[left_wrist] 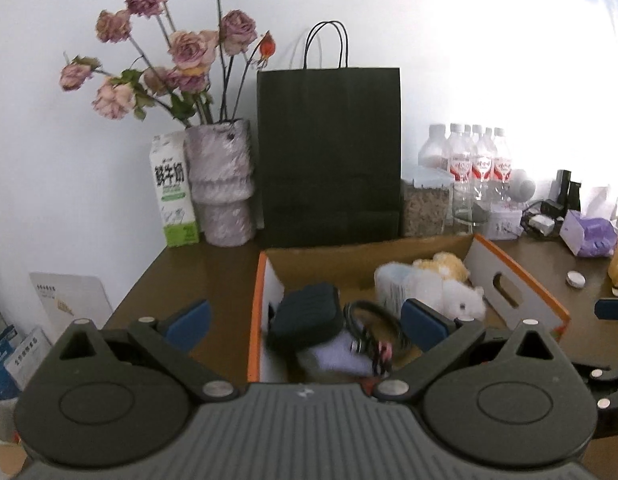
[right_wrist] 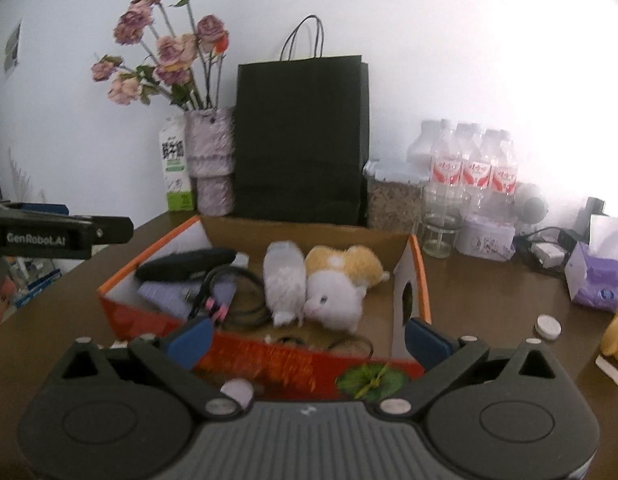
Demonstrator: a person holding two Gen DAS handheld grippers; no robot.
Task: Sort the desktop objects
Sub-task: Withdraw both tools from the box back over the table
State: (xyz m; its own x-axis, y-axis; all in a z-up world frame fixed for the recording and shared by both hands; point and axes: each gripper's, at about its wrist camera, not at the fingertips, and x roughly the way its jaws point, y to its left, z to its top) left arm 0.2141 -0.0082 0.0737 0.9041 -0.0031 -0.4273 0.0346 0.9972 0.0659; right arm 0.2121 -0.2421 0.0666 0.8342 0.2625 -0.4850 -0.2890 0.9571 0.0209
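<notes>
An orange-rimmed cardboard box (left_wrist: 509, 276) (right_wrist: 419, 276) stands on the brown desk. Inside lie a black pouch (left_wrist: 307, 316) (right_wrist: 185, 266), a coiled black cable (left_wrist: 373, 328) (right_wrist: 237, 296), a lavender item (left_wrist: 341, 354) (right_wrist: 165, 296) and plush toys (left_wrist: 441, 284) (right_wrist: 333, 284). My left gripper (left_wrist: 305, 324) hovers open over the box's left part, nothing between its fingers. My right gripper (right_wrist: 309, 340) stands open at the box's near wall, also holding nothing. The left gripper (right_wrist: 109, 230) shows side-on at the left of the right wrist view.
Behind the box stand a black paper bag (left_wrist: 329, 152), a vase of dried roses (left_wrist: 221, 184), a milk carton (left_wrist: 173, 192) and several water bottles (right_wrist: 473, 168). To the right lie a purple tissue pack (right_wrist: 597, 276), a small white cap (right_wrist: 548, 326) and chargers.
</notes>
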